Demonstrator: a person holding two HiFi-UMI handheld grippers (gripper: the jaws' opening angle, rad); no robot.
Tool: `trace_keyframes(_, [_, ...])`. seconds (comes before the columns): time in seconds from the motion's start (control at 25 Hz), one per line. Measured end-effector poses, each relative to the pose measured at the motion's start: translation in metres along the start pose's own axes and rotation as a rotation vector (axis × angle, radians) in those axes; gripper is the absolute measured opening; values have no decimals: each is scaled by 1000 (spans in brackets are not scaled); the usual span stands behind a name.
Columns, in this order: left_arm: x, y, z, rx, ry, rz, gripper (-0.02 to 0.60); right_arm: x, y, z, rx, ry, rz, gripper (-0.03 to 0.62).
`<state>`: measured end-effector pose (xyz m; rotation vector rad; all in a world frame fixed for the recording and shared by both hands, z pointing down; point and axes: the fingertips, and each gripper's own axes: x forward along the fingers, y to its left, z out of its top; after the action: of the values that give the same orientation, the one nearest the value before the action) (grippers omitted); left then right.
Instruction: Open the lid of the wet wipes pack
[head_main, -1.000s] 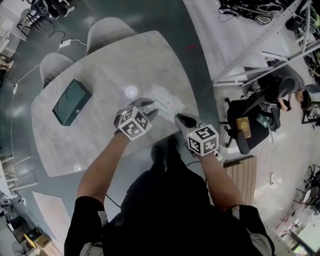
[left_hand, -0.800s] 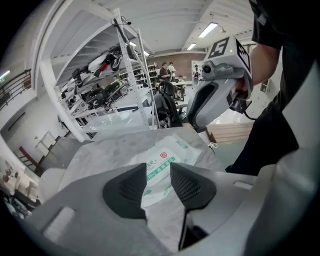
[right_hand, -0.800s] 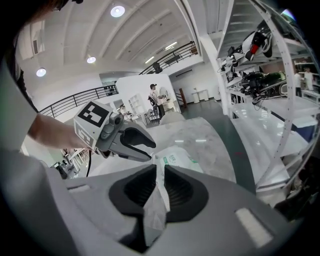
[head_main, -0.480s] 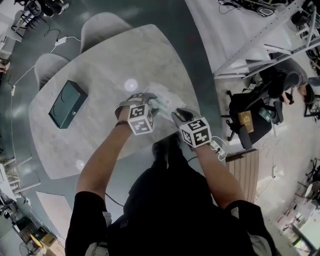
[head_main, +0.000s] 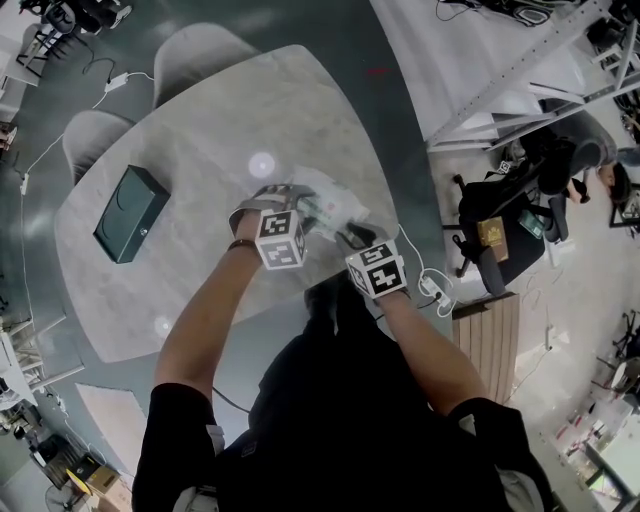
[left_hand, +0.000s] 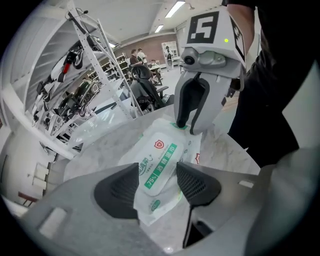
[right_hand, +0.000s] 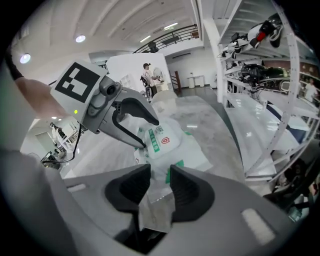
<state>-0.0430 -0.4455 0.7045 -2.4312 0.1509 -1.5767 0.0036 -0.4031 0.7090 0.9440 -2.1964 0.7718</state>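
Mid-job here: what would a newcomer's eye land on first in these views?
The white-and-green wet wipes pack lies flat on the marble table, its lid apparently shut. The left gripper straddles the lid and the right gripper straddles the pack's crimped end; both sets of jaws have just been opening and press on nothing. A dark green box sits apart, near the table's left edge in the head view.

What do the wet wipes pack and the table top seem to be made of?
Wet wipes pack: thin soft plastic film, glossy, crinkled at its sealed ends; its printed lid looks stiffer plastic. Table top: polished marble or a marble-look surface, pale with grey veining and mirrored lights; which one, the look leaves open.
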Motion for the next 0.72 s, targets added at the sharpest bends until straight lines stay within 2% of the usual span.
trace_keyframes(0.24, [2,-2,1,53,7,-18,245,2,-5,4,-18,4,-15,127])
trace_keyframes(0.28, [3,-2,2,43,6,-33,245,3,-6,4,-18,9,-10,127])
trace_keyframes(0.4, [3,-5,1,-3,-14,-66,192,6,-8,5,-21,22,-1,127])
trace_keyframes(0.64, [-1,-13,3,-106,-60,-15,106,7,-9,7,-55,35,-2,127])
trace_keyframes(0.72, [0,-12,2,-83,-46,9,117,7,-11,9,-64,37,-6,127])
